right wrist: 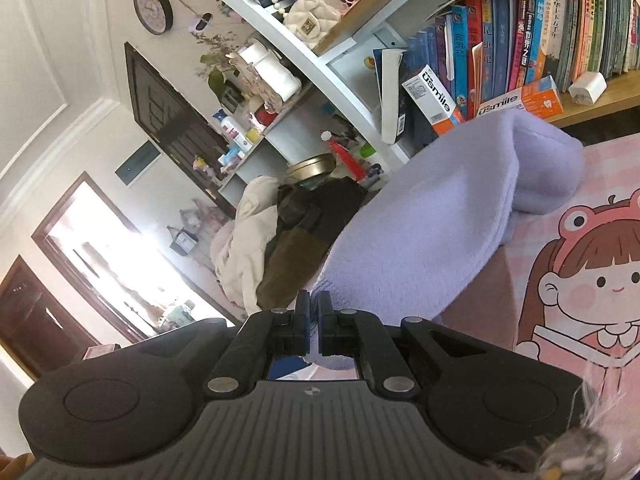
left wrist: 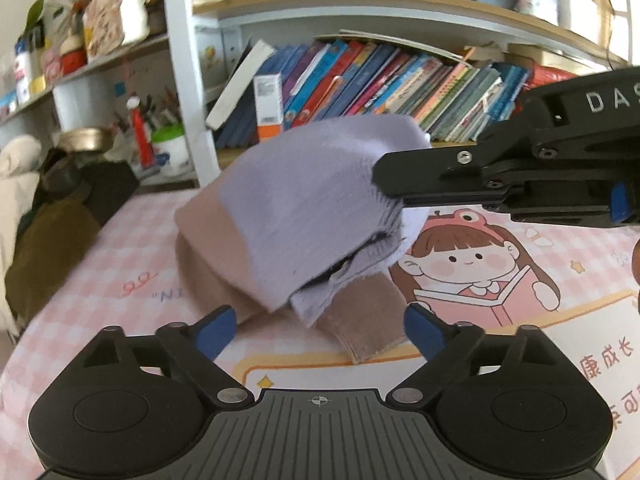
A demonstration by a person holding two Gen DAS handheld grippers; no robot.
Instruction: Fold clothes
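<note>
A lavender sock (left wrist: pixel 316 208) is lifted over a tan sock (left wrist: pixel 360 320) that lies on the pink mat (left wrist: pixel 120 248). My right gripper (left wrist: pixel 386 184) comes in from the right in the left wrist view, shut on the lavender sock's edge. In the right wrist view the right gripper (right wrist: pixel 314 308) is closed with the lavender sock (right wrist: pixel 440 220) pinched between the jaws; the tan sock (right wrist: pixel 484 304) shows beneath. My left gripper (left wrist: pixel 318 330) is open and empty, just in front of the tan sock's cuff.
A bookshelf with leaning books (left wrist: pixel 380 80) stands behind the table. A pile of dark and cream clothes (left wrist: pixel 48 216) sits at the left edge. Toothpaste boxes (right wrist: pixel 520 100) lie on the shelf. The mat carries a cartoon girl print (left wrist: pixel 472 264).
</note>
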